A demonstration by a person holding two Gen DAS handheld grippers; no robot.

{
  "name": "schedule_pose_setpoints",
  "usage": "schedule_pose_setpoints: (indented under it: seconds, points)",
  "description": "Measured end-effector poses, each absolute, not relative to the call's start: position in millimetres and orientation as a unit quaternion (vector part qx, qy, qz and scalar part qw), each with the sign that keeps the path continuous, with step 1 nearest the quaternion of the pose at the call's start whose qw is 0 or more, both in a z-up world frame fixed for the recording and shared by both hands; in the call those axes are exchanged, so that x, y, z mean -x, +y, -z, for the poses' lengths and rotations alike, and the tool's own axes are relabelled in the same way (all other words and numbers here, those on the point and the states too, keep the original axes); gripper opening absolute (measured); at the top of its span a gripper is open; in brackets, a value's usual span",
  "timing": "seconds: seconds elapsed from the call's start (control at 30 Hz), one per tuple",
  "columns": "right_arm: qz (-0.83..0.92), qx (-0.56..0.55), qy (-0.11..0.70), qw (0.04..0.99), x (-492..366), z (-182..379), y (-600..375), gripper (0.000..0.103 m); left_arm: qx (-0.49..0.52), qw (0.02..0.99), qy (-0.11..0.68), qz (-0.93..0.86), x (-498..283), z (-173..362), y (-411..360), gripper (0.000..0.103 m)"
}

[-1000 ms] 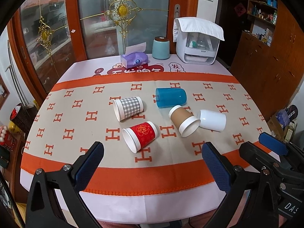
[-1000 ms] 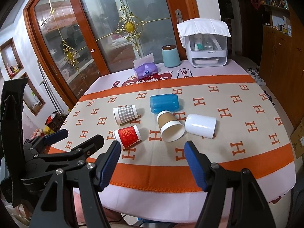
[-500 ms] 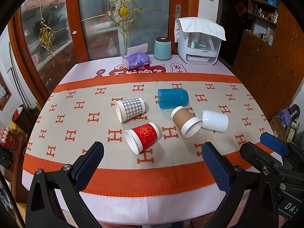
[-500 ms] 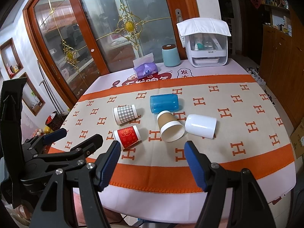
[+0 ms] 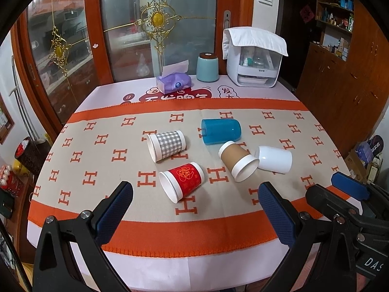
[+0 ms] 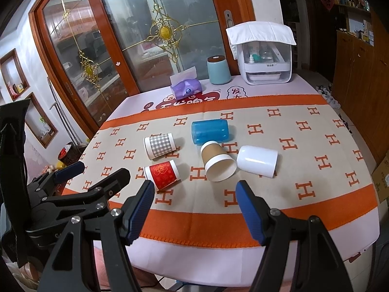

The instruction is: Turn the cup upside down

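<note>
Grippers hover side by side above the near edge of the table, both pointing toward its far side. The left gripper has its jaws spread wide and holds nothing; the right gripper is likewise released and empty. In the left wrist view the right gripper's dark frame shows at the right edge, and in the right wrist view the left gripper's frame shows at the left.

Five cups lie on their sides on the orange-and-beige cloth, all beyond the fingertips and untouched. The red cup is nearest, its open mouth facing near-left; it sits just past the left gripper's jaws, between their lines, and just beyond the right gripper's left finger. Farther and to the left lies the checked cup. The blue cup lies farthest, right of centre. The brown cup lies with its white-rimmed mouth toward the near side, touching or just beside the white cup to its right.

At the far edge stand a tissue box, a teal canister and a white appliance.
</note>
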State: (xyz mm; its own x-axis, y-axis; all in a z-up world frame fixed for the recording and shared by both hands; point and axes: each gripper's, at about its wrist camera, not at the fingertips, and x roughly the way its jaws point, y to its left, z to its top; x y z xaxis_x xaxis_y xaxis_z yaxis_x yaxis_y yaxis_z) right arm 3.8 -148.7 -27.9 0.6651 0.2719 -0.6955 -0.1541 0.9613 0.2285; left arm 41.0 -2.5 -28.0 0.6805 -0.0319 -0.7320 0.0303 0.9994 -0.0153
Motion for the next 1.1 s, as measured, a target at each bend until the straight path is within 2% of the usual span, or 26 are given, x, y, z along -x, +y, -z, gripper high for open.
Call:
schedule_pose_setpoints:
  seconds: [0.87,1.1]
  points:
    - [-0.115,-0.068,0.401,0.906,-16.5,28.8,-145.3,0.070,-0.004,0.912,0.409,0.031,-56.4,34.0,1.3,0.102]
    - [-0.112,-0.071,0.411,0.902,-31.5,29.7,-143.9,0.070,-0.049,0.915,0.401,0.009,-66.7,34.2,-0.3,0.102]
